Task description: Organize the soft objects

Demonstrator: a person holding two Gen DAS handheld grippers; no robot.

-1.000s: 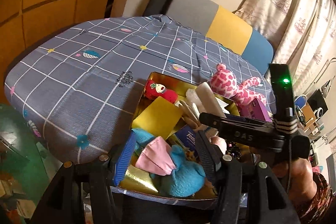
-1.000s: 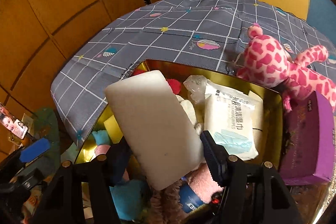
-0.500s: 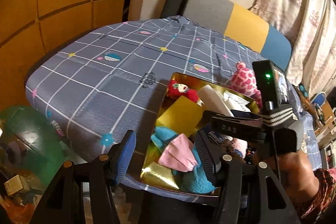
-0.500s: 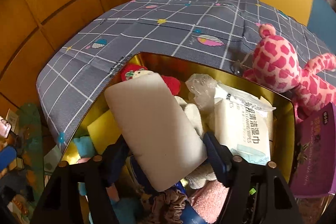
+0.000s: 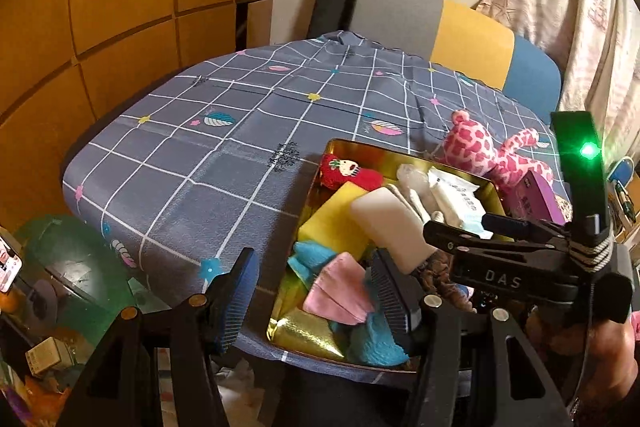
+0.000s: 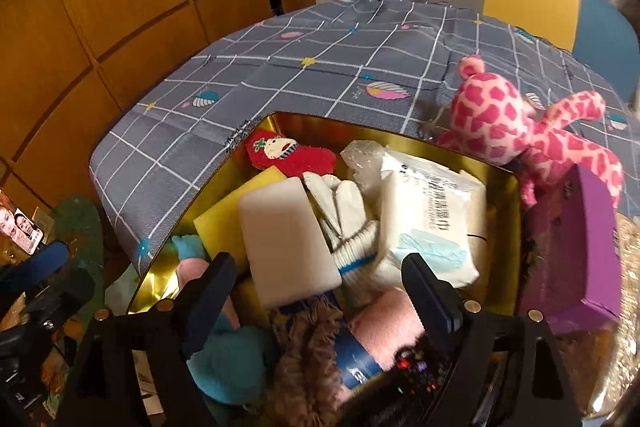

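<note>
A gold tin (image 6: 500, 179) (image 5: 404, 153) on the grey checked tablecloth holds soft things. A white sponge block (image 6: 288, 239) (image 5: 390, 223) lies in it on a yellow sponge (image 6: 220, 219), beside white knit gloves (image 6: 344, 215), a wet-wipes pack (image 6: 428, 223) and a red plush (image 6: 288, 155). My right gripper (image 6: 320, 287) is open just above the block, apart from it. My left gripper (image 5: 316, 291) is open and empty over the tin's near left edge, above a pink mask (image 5: 340, 291) and teal cloth (image 5: 376, 343).
A pink giraffe plush (image 6: 516, 123) and a purple box (image 6: 576, 251) lie right of the tin on the tablecloth (image 5: 200, 155). A chair with grey, yellow and blue back stands behind. Wood panels are at left. Clutter and a phone (image 6: 22, 227) are below the table's left edge.
My right gripper opened and let go of the white sponge block, which now lies in the tin. My left gripper drew back and left from the tin.
</note>
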